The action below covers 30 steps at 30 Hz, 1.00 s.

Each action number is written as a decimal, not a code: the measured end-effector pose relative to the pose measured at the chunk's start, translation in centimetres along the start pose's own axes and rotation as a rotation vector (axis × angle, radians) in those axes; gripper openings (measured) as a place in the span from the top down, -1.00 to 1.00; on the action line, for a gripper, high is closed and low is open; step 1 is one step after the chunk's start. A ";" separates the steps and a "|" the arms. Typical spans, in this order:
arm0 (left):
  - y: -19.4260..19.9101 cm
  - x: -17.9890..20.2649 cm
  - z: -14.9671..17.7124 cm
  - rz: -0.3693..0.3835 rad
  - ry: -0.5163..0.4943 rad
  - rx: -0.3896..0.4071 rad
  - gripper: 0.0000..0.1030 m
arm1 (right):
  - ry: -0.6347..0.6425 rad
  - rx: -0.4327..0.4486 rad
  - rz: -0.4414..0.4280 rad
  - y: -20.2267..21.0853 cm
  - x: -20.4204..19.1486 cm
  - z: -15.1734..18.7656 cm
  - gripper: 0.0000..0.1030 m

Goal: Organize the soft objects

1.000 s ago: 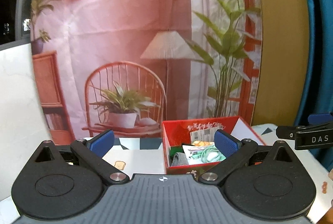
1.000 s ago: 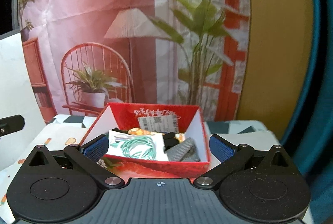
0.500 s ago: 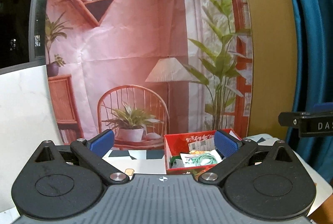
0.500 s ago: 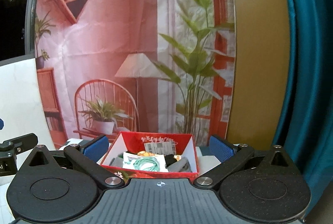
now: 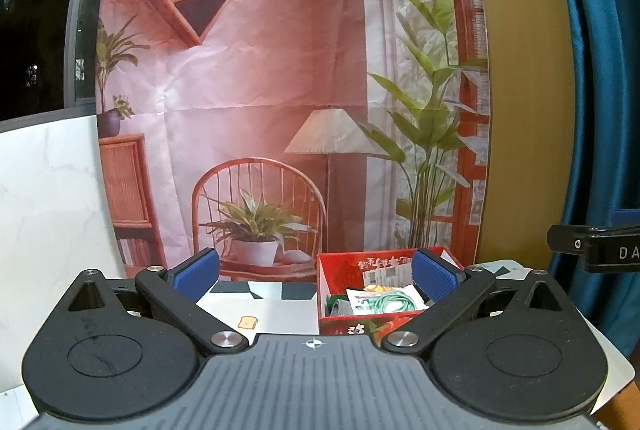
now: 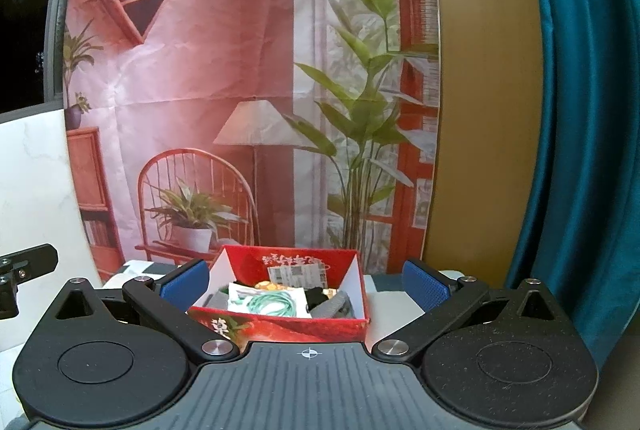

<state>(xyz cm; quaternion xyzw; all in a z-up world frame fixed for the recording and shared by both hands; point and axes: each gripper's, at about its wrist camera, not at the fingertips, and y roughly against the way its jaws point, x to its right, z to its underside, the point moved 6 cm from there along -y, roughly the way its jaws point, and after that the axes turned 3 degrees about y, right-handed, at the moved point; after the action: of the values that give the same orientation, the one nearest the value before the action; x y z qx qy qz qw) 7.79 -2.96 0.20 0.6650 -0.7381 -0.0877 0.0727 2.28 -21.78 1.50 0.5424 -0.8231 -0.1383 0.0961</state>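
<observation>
A red cardboard box (image 6: 280,322) sits on the table (image 5: 280,314) near its far edge, open at the top, and holds the soft things: a coil of green cord (image 6: 274,304) on a white packet (image 6: 240,300), a grey folded cloth (image 6: 334,308) against the right wall, something black (image 6: 316,296) behind it, and a small orange item (image 6: 267,286) toward the back. A printed label (image 6: 298,276) is stuck on the inner back wall. Nothing rises above the rim, so the opening stands free from above.

In the right wrist view the box lies straight ahead, centred between the blue pads (image 6: 184,286) of the right gripper (image 6: 304,284), whose jaws are spread wide and hold nothing; both pads stand outside the box's side walls. In the left wrist view the same box sits to the right of centre, its right wall partly behind the right pad of the left gripper (image 5: 316,272), which is likewise spread wide and empty. Bare tabletop with a checked pattern and a small toast print (image 5: 248,322) lies left of the box.

Just behind the box hangs a printed backdrop (image 5: 280,90) of a room with a chair and lamp. A white panel (image 5: 48,210) bounds the left side, a teal curtain (image 6: 580,130) the right. The table's right corner (image 5: 616,370) shows close to the left gripper's body.
</observation>
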 end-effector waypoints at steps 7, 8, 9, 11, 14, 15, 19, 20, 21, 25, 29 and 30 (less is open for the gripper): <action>-0.4 -0.3 0.2 -0.007 0.014 -0.013 -1.00 | 0.000 -0.013 0.001 -0.4 -0.1 0.5 -0.99; -0.4 -0.4 0.3 -0.007 0.017 -0.015 -1.00 | 0.002 -0.015 0.002 -0.4 -0.1 0.5 -0.99; -0.5 -0.4 0.3 -0.006 0.020 -0.018 -1.00 | 0.005 -0.017 0.005 -0.5 -0.1 0.6 -0.99; -0.6 -0.5 0.4 -0.006 0.027 -0.024 -1.00 | 0.009 -0.020 0.009 -0.6 -0.1 0.8 -0.99; -0.7 -0.6 0.7 -0.013 0.033 -0.033 -1.00 | 0.010 -0.025 0.013 -0.8 -0.1 0.8 -0.99; -0.7 -0.7 0.7 -0.014 0.035 -0.036 -1.00 | 0.010 -0.027 0.013 -0.9 -0.1 0.9 -0.99; -0.8 -0.6 0.8 -0.013 0.042 -0.047 -1.00 | 0.013 -0.035 0.010 -1.1 -0.2 1.0 -0.99; -0.9 -0.6 0.8 -0.014 0.043 -0.048 -1.00 | 0.014 -0.038 0.010 -1.3 -0.3 0.9 -0.99; -0.9 -0.6 0.8 -0.013 0.044 -0.049 -1.00 | 0.015 -0.040 0.009 -1.3 -0.2 1.0 -0.99; -1.0 -0.6 1.0 -0.014 0.046 -0.053 -1.00 | 0.017 -0.045 0.004 -1.6 -0.2 1.0 -0.99; -1.0 -0.6 1.0 -0.016 0.051 -0.057 -1.00 | 0.017 -0.046 0.003 -1.6 -0.2 1.1 -0.99; -1.0 -0.7 1.0 -0.014 0.052 -0.056 -1.00 | 0.017 -0.046 0.003 -1.7 -0.2 1.1 -0.99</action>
<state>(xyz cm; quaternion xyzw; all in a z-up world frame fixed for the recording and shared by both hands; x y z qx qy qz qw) 8.62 -2.38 -1.03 0.6701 -0.7284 -0.0914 0.1099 3.44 -22.10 -0.10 0.5397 -0.8198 -0.1527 0.1157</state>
